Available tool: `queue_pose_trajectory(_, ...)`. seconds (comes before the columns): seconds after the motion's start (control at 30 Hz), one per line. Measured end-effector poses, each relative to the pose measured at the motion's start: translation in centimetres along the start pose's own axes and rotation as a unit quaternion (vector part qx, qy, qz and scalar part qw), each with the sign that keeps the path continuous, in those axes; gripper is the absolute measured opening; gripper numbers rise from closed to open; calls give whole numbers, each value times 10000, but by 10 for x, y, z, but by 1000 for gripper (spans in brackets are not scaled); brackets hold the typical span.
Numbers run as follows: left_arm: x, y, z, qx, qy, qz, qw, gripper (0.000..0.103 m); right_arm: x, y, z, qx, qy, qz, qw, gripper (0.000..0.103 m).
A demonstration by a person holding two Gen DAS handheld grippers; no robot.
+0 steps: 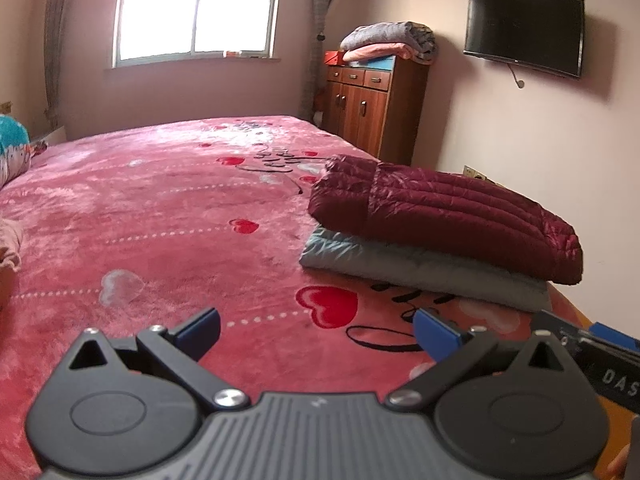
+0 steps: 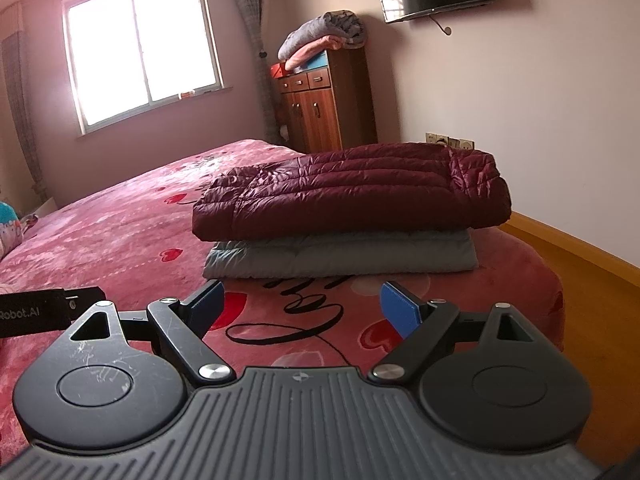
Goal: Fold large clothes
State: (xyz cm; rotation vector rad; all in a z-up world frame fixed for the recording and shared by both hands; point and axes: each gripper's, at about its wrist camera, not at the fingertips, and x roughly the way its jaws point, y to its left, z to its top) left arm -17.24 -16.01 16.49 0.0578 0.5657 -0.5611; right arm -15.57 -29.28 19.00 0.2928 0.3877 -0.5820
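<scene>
both the left claw [image 1: 316,330] and right claw [image 2: 302,306] gape wide, empty, near the folded maroon jacket [image 2: 352,192] atop a grey one [image 2: 340,258].

Both cameras sit low over the near end of the bed [image 1: 160,208], each looking forward along its own jaws toward the window [image 1: 196,8] on the far wall. The left wrist view stands left of the folded maroon jacket [image 1: 440,216], which lies near, off to its right side. The right wrist view faces that jacket [image 2: 352,192] almost head-on and close, with the window [image 2: 140,52] pushed to its left. Both views share the jacket stack, the wooden cabinet [image 1: 372,108] behind it, the wall television [image 1: 524,32] and the window.
</scene>
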Motion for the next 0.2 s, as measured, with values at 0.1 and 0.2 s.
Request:
queue_pose_trajectory(0.1,9,11,-4,-111,63,74,9999,102,6,1,1,-45,35,21,10000,103)
queue_pose_trajectory(0.2,20,29,-8,-244,110,302,9992,102,15,4,2,-96,81,50,9999,103)
